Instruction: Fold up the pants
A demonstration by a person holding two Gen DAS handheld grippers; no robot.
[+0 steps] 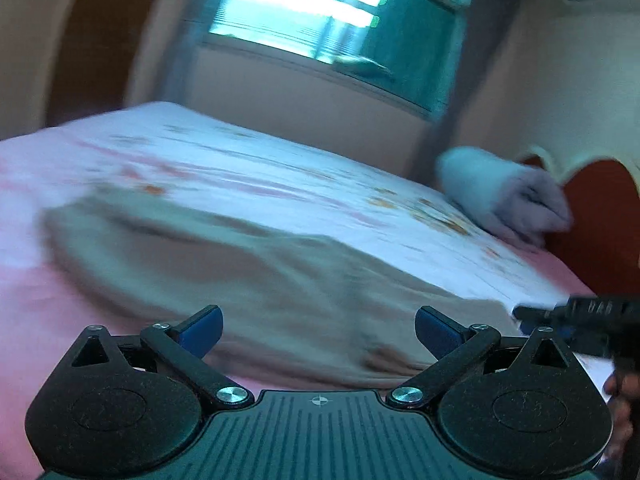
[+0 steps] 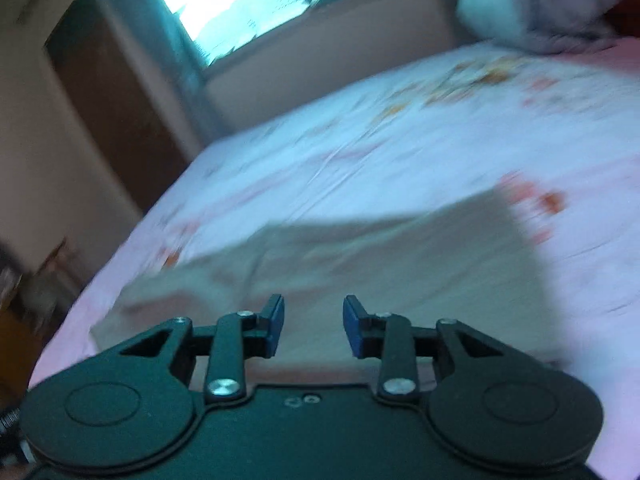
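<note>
Beige pants [image 1: 256, 280] lie spread on a pink floral bed sheet [image 1: 224, 168]; both views are motion-blurred. My left gripper [image 1: 319, 330] is wide open and empty, just above the near edge of the pants. My right gripper [image 2: 314, 326] is open and empty, with a narrower gap, over the near part of the pants [image 2: 360, 264]. The right gripper also shows at the right edge of the left wrist view [image 1: 576, 312], beside the pants' right end.
A rolled grey-white blanket [image 1: 504, 196] lies at the far right of the bed, also in the right wrist view [image 2: 536, 8]. A red-brown headboard [image 1: 596, 216] stands behind it. A window [image 1: 332, 20] and a brown door [image 2: 112, 100] are beyond the bed.
</note>
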